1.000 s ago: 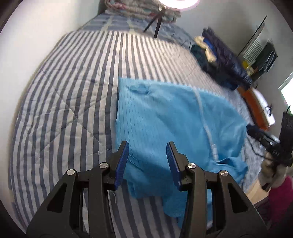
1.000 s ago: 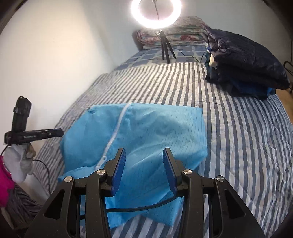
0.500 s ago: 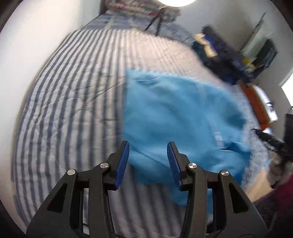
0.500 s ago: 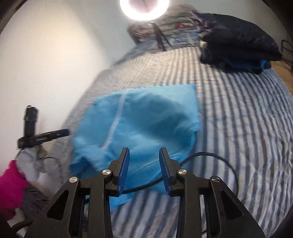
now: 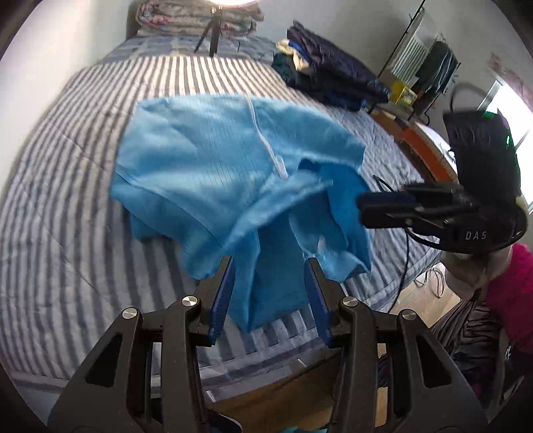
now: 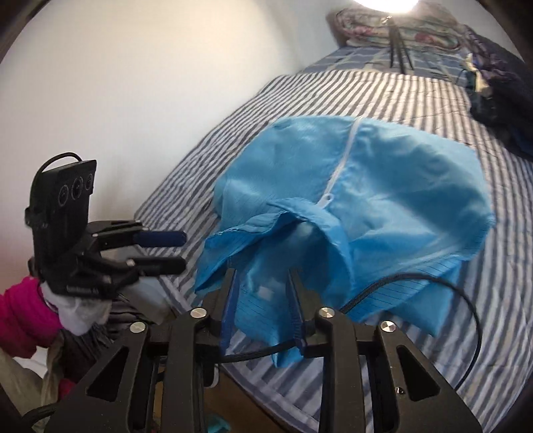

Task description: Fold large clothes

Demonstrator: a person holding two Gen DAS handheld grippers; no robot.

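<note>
1. Both views are fisheye: black corners ring each frame, and the stripes of the bedspread [image 5: 66, 206] bow outward toward the edges.
2. A ring light [image 6: 389, 2] glares white far ahead of the right gripper [image 6: 263, 293], blown out, washing the stripes below it pale.
3. Daylight flares at a window [image 5: 509, 100] far right of the left gripper [image 5: 269, 283].
4. Motion blur smears the blue garment [image 5: 233, 166] just beyond the fingers, and the dark clothes pile [image 6: 499, 93] beyond.
5. Both grippers' own frames stay sharp.
</note>
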